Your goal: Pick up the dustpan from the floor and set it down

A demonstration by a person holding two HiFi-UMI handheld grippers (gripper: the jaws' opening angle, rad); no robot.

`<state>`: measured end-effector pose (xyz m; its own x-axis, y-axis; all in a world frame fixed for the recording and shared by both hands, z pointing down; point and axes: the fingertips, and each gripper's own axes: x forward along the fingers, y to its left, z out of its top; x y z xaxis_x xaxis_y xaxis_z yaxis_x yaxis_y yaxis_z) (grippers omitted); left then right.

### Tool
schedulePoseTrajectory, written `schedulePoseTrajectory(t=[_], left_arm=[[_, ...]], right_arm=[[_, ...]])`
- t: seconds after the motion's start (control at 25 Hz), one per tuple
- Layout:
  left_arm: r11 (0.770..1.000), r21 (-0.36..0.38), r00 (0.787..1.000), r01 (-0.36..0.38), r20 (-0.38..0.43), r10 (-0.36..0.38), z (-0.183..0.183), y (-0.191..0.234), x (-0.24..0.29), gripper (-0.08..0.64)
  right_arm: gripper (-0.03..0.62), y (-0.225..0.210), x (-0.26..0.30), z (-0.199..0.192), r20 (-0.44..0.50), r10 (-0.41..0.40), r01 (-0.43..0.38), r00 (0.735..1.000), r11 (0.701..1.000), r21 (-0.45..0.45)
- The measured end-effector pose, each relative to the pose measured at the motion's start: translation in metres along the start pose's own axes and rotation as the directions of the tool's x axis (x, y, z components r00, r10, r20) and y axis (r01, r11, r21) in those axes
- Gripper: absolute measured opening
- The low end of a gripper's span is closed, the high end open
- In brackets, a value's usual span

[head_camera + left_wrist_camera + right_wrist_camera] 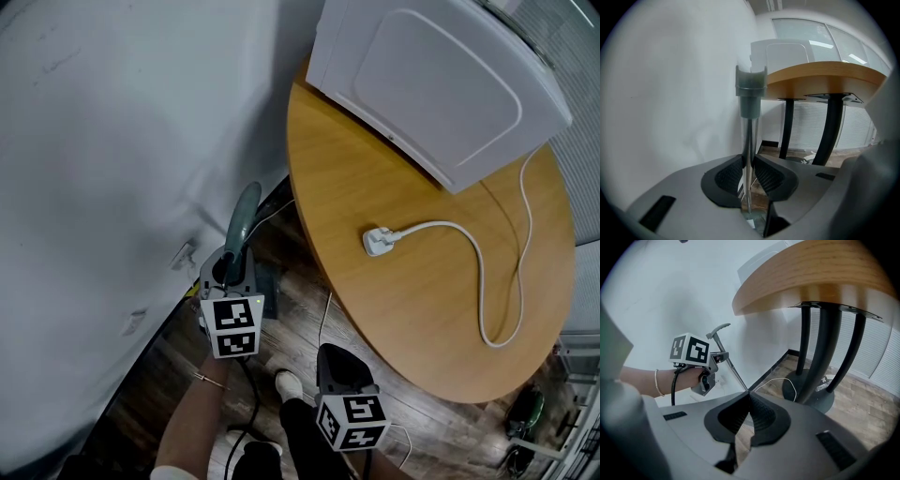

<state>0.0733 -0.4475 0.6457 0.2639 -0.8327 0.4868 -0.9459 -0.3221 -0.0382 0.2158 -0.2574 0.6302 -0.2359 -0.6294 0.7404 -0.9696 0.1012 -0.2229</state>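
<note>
The dustpan's long metal shaft (748, 140) stands upright between the pads of my left gripper (748, 177), which is shut on it. A grey-green grip (751, 93) caps the shaft; in the head view that grip (244, 214) rises above the left gripper (230, 270), close to the white wall. The pan itself is hidden under the gripper. From the right gripper view I see the left gripper (701, 363) with the shaft (733, 372) slanting down from it. My right gripper (749, 398) is shut with nothing in it, low beside the table (335, 367).
A round wooden table (422, 300) carries a white appliance (441, 84) and a white plug with cable (380, 241). Its black legs (787, 126) and base (813, 390) stand on the wood floor. A thin white cable (774, 380) runs by the wall.
</note>
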Motion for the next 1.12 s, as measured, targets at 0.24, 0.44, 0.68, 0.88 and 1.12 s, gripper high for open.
schedulePoseTrajectory(t=[0.24,0.44,0.68,0.88,1.12], left_arm=[[1.000,-0.017,1.000,0.010,0.002,-0.010,0.001,0.001,0.010,0.091],[0.999,-0.029,1.000,0.028,0.009,-0.028,0.004,-0.002,0.014,0.092],[0.998,-0.051,0.999,0.042,0.013,-0.041,0.004,-0.003,0.014,0.096],[0.995,-0.078,0.998,0.062,0.011,-0.061,0.004,-0.003,0.014,0.101],[0.990,-0.127,0.998,0.065,0.030,-0.061,0.002,0.002,0.011,0.112]], right_arm=[[0.032,-0.001,0.005,0.000,-0.008,0.005,-0.005,1.000,1.000,-0.008],[0.032,-0.003,0.006,0.001,-0.015,0.007,-0.007,1.000,1.000,-0.014],[0.032,-0.005,0.008,0.005,-0.012,0.004,-0.004,1.000,1.000,-0.017],[0.032,-0.003,0.008,0.003,-0.015,0.009,-0.009,1.000,1.000,-0.022],[0.032,-0.003,0.007,0.001,-0.014,0.004,-0.005,1.000,1.000,-0.028]])
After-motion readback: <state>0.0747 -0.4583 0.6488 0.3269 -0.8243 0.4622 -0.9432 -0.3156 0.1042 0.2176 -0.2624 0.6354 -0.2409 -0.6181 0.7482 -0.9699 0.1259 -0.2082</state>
